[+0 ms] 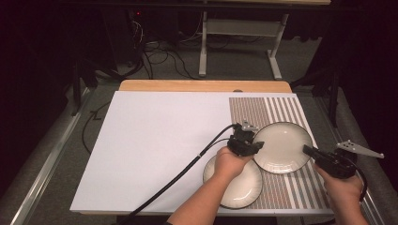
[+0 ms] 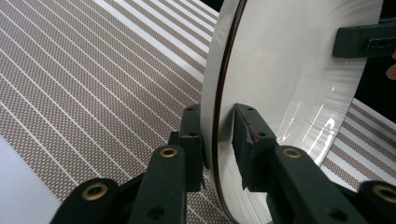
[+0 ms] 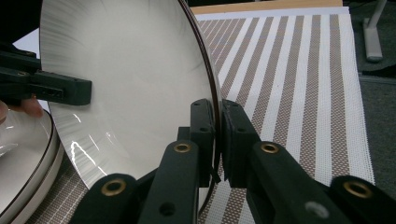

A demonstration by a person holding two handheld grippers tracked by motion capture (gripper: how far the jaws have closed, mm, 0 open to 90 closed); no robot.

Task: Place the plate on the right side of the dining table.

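Held plate: a round white plate [image 1: 283,146] with a thin dark rim, glossy and bare inside, carried over the striped mat [image 1: 277,110] at the table's right end.
Left gripper: the left gripper [image 1: 248,140] pinches the plate's left rim, one pad on each face (seen close in the left gripper view, where the rim [image 2: 215,130] runs between the jaws).
Right gripper: the right gripper [image 1: 309,151] is clamped on the opposite rim, jaws pressed together on it [image 3: 215,135].
Second plate: a matching plate [image 1: 239,185] lies on the mat at the near edge, partly under the left hand; the held plate overlaps its far right side.
Open room: the white table top [image 1: 155,150] to the left is bare and wide.
Edges: the held plate hangs close to the table's right edge; a wooden strip [image 1: 202,86] borders the far side.
Around: cables and a table frame [image 1: 239,42] on the floor beyond.
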